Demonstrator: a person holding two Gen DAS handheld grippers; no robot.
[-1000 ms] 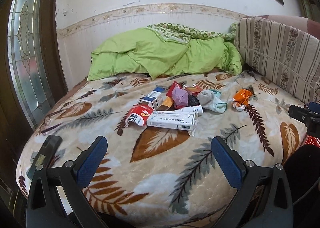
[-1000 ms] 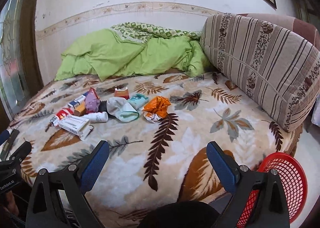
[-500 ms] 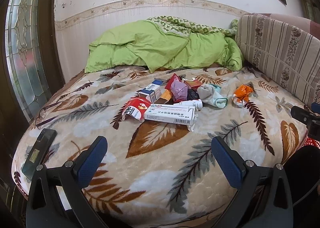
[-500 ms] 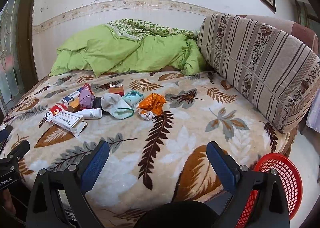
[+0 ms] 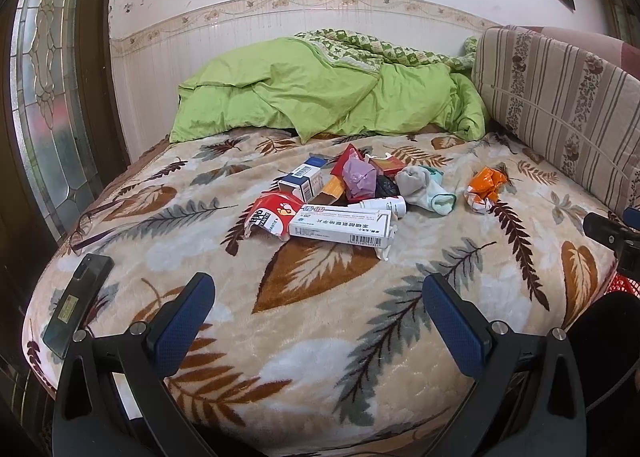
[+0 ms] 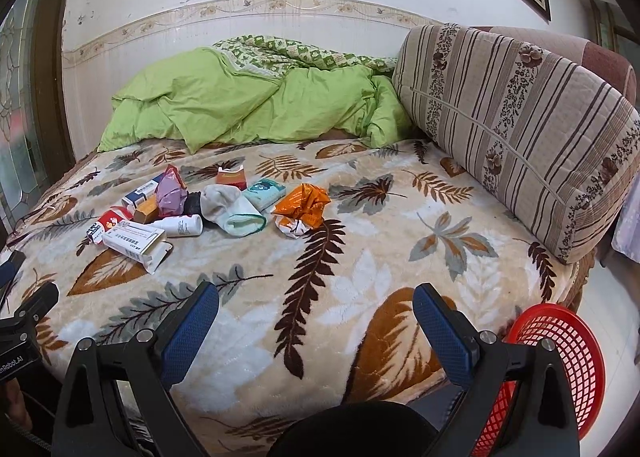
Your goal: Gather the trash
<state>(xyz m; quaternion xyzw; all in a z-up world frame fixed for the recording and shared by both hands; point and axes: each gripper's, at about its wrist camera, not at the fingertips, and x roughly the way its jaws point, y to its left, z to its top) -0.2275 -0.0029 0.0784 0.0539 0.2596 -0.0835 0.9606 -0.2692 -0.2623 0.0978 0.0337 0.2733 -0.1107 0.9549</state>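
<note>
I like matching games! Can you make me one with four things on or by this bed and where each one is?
Things:
1. red basket
2. phone
3. orange wrapper
4. green duvet

Places:
A. bunched at the far end of the bed by the wall
B. on the blanket just right of the sock
C. off the bed, at its near right corner
D. near the bed's left edge

Pairs: 1-C, 2-D, 3-B, 4-A

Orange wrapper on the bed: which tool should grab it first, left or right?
Right, probably. The orange wrapper lies apart at the pile's right edge, nearer the open right tool, and the red basket sits on that side too. The left tool, also open, faces the white box.
</note>
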